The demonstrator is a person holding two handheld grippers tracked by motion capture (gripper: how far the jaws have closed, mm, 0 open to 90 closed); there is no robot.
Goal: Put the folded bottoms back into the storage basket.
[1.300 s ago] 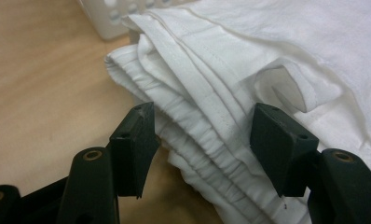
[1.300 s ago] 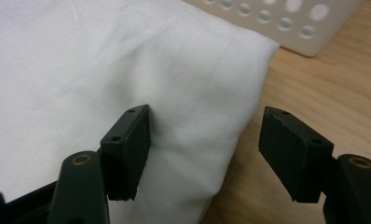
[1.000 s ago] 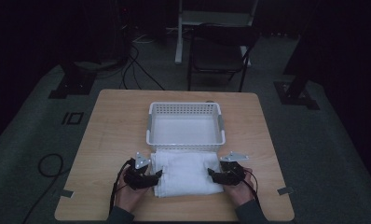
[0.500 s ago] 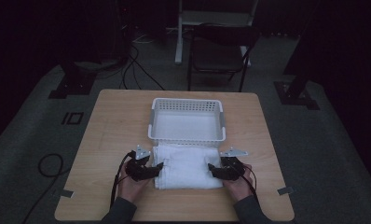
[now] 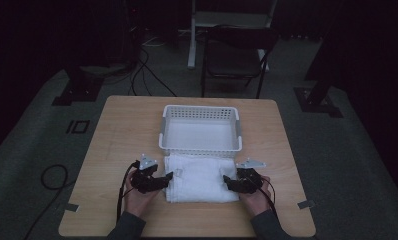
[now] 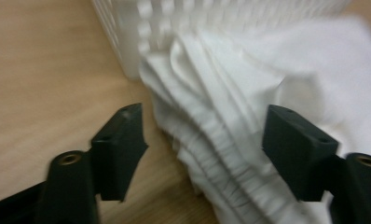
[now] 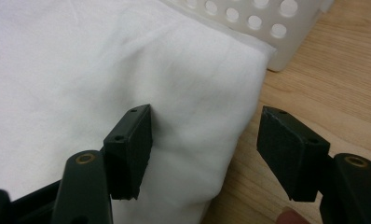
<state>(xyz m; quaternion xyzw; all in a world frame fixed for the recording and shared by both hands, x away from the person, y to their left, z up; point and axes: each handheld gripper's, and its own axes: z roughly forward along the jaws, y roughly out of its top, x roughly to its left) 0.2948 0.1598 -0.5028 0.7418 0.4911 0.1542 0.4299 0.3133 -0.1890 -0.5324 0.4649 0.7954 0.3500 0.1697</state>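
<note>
The high view was dim, the room around the table [image 5: 117, 130] nearly black. Both gripper views were brightly lit. Ahead of the left gripper [image 6: 202, 135] the white cloth [image 6: 230, 93] and basket [image 6: 141, 28] smeared into blur; beyond the right gripper [image 7: 204, 140] the cloth glared pale

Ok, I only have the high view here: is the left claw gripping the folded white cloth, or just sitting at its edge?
Observer: Not gripping. In the left gripper view the left claw has just been opening. The layered edge of the folded white cloth lies between its jaws, and the pads are not pressing on it.
Operator: And the right claw?
Observer: The right claw is open too, with one jaw over the cloth and the other over the bare table.
Operator: Does the cloth reach the basket?
Observer: Yes. In the left gripper view its pleated corner lies up against the wall of the white basket.
</note>
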